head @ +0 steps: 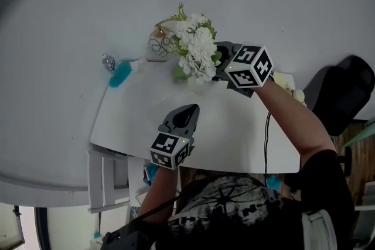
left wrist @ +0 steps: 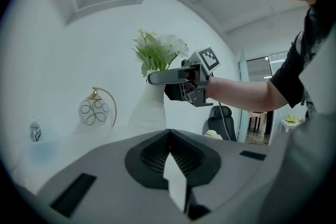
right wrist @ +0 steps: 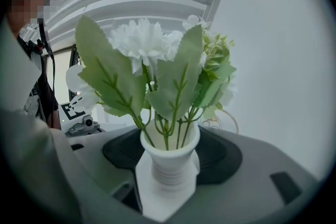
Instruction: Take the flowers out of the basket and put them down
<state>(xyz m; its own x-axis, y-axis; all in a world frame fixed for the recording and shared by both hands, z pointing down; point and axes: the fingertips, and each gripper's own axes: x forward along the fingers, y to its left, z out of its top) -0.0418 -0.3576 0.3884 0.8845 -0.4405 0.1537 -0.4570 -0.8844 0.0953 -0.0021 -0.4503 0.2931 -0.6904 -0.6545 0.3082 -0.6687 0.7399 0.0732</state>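
One top-heavy bunch: flowers (right wrist: 152, 44) in a white vase (right wrist: 170, 157) by the table's (head: 246, 137) far edge. Right gripper (head: 218, 64) pinches its ribbed neck, the best spot on something probably light, stiff and slick. Left gripper (left wrist: 176, 176) is closed, empty.

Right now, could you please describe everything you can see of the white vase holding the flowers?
The white vase is matte, ceramic-looking, with a flared rim and ribbed neck. It is upright, clamped at the neck between the right gripper's fingers, near the white table's far edge. Green stems and leaves with white flowers rise from it. Whether its base touches the table is unclear.
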